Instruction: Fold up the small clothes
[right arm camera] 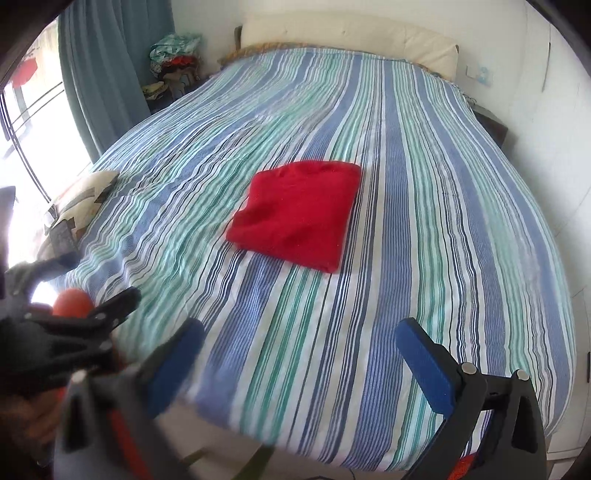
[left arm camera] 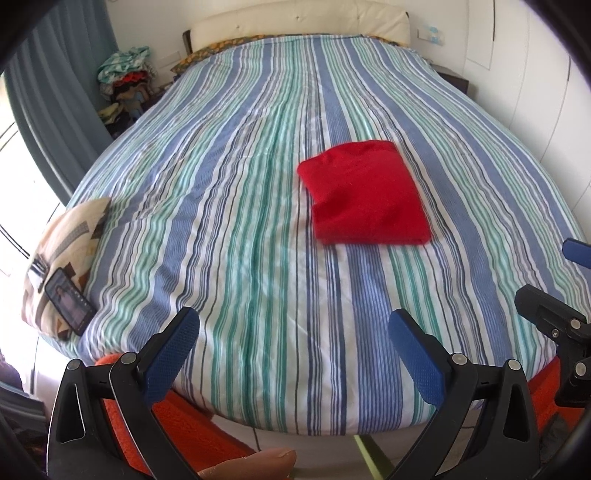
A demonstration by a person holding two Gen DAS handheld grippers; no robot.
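Left gripper: the black left gripper with blue textured pads (left arm camera: 293,332) hangs over the near edge of the bed, jaws spread wide, nothing between them and touching nothing. Just striped cover shows in the gap.

Right gripper: the black right gripper with blue pads (right arm camera: 299,345) is the same deal, jaws spread wide and empty, hanging above the foot end of the bed. Its left side is pretty blurred in its own view, but the gap is plain enough.

Red garment: the small red garment folded into a soft-cornered rectangle (left arm camera: 365,194) lies flat on the bed, a bit right of the middle, well apart from both grippers. Neither one is touching it. From the right wrist it sits (right arm camera: 295,212) roughly centre, beyond the jaws.

Bed: a big bed with a blue, green and white striped cover (left arm camera: 229,206) fills most of both views, with a cream padded headboard (left arm camera: 295,27) at the far end.

Pillow: a beige patterned cushion (left arm camera: 68,236) sits at the bed's left edge, with a black smartphone, screen lit (left arm camera: 68,301), leaning on it.

Background: grey-blue curtains (left arm camera: 55,107) on the left, and a pile of mixed clothes (left arm camera: 123,79) in the far left corner beside the bed.
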